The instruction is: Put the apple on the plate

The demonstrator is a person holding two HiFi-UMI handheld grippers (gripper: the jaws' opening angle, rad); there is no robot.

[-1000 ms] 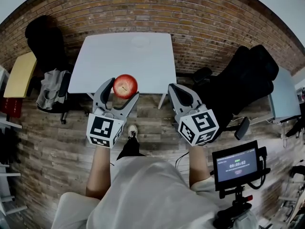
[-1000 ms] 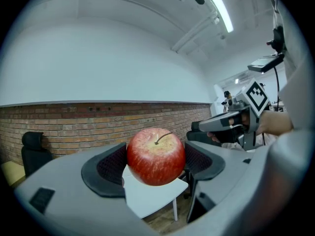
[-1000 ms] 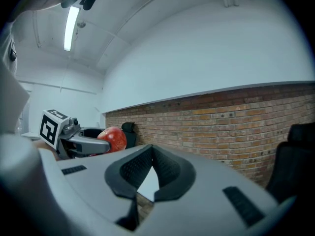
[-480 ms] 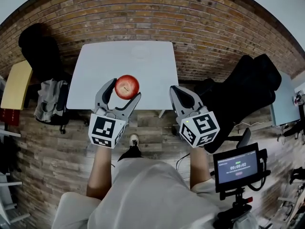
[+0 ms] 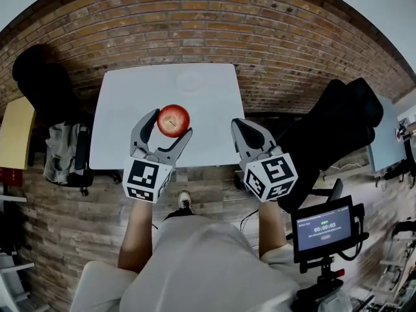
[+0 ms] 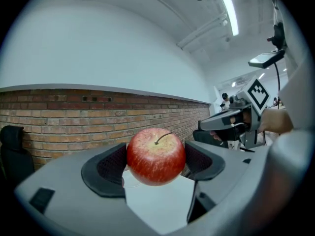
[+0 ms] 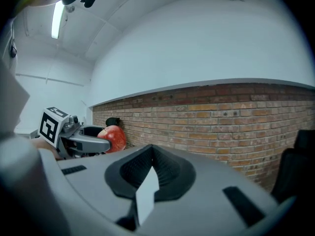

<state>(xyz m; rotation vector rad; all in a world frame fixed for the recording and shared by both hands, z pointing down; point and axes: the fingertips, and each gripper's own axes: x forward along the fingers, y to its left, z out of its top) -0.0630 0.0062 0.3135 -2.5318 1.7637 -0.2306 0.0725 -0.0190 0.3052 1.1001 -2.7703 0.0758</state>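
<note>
A red apple (image 5: 173, 120) sits between the jaws of my left gripper (image 5: 171, 123), which is shut on it above the front part of the white table (image 5: 123, 135). In the left gripper view the apple (image 6: 156, 156) fills the gap between both pads, stem up. A pale white plate (image 5: 192, 80) lies near the table's far edge, ahead of the apple and hard to make out. My right gripper (image 5: 240, 126) hangs over the table's front right corner, shut and holding nothing. From the right gripper view the apple (image 7: 114, 137) shows at the left.
A brick wall (image 5: 195, 18) runs behind the table. A black chair (image 5: 335, 119) stands at the right, another dark chair (image 5: 42, 77) with clothes (image 5: 62, 155) at the left. A small monitor (image 5: 323, 229) is at the lower right.
The table has come nearer; both grippers now hang over its front edge instead of the floor. The apple stays held in the left gripper.
</note>
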